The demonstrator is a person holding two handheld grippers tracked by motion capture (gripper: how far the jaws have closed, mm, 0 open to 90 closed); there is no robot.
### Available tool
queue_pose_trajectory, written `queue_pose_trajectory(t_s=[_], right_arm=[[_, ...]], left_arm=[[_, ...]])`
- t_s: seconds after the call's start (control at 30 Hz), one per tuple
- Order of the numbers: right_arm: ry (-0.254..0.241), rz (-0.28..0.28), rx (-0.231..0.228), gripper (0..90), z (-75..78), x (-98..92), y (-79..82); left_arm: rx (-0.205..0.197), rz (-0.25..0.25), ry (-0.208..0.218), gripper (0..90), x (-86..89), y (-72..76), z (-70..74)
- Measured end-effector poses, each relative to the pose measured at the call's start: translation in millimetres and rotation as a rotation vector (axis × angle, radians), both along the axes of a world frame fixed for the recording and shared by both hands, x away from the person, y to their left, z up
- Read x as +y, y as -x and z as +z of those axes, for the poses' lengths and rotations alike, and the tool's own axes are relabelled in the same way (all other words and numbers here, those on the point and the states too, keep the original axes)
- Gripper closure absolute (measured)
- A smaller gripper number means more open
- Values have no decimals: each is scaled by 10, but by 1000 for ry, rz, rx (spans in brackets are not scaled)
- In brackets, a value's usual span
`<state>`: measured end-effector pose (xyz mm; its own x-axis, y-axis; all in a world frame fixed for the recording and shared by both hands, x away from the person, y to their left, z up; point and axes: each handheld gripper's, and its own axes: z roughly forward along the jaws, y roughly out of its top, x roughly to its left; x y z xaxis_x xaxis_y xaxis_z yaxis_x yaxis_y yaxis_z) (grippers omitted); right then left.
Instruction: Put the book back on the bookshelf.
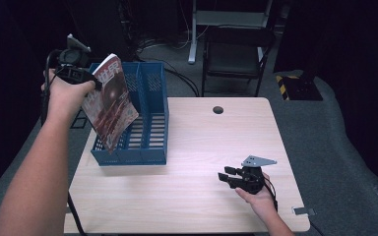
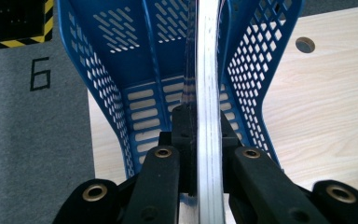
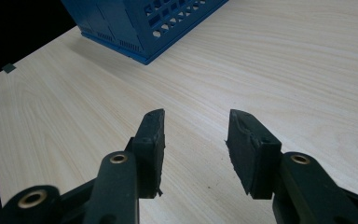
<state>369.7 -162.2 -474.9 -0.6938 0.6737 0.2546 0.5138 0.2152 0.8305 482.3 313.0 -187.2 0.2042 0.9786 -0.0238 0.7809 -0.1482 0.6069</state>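
A magazine (image 1: pixel 109 101) with a red cover hangs tilted over the left slot of the blue file rack (image 1: pixel 147 142), its lower corner inside the rack. My left gripper (image 1: pixel 89 80) is shut on the magazine's upper left edge. In the left gripper view the magazine's page edges (image 2: pixel 208 93) run straight up between the jaws, with the rack's perforated walls (image 2: pixel 251 70) on both sides. My right gripper (image 1: pixel 229 177) rests low over the table near its front right, open, nothing between its pads (image 3: pixel 151 140).
The light wooden table (image 1: pixel 202 147) has a round cable hole (image 1: pixel 218 109) at the back. A black chair (image 1: pixel 236 54) and a desk leg stand behind it on grey carpet. A yellow-and-black marked block (image 1: pixel 298 86) lies on the floor at right.
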Motion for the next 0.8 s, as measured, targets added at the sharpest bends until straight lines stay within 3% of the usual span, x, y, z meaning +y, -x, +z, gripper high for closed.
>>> queue_pose_trajectory(t_s=[0.23,0.43,0.8], right_arm=[[-4,2,1,566,2,2,2],[-3,1,0,566,0,-7,-1],[-3,9,4,566,-1,3,5]], left_arm=[[-5,20,-7,842,-24,-69,-12],[-35,38,38,842,-45,-124,-26],[-42,37,42,842,-164,-290,-53]])
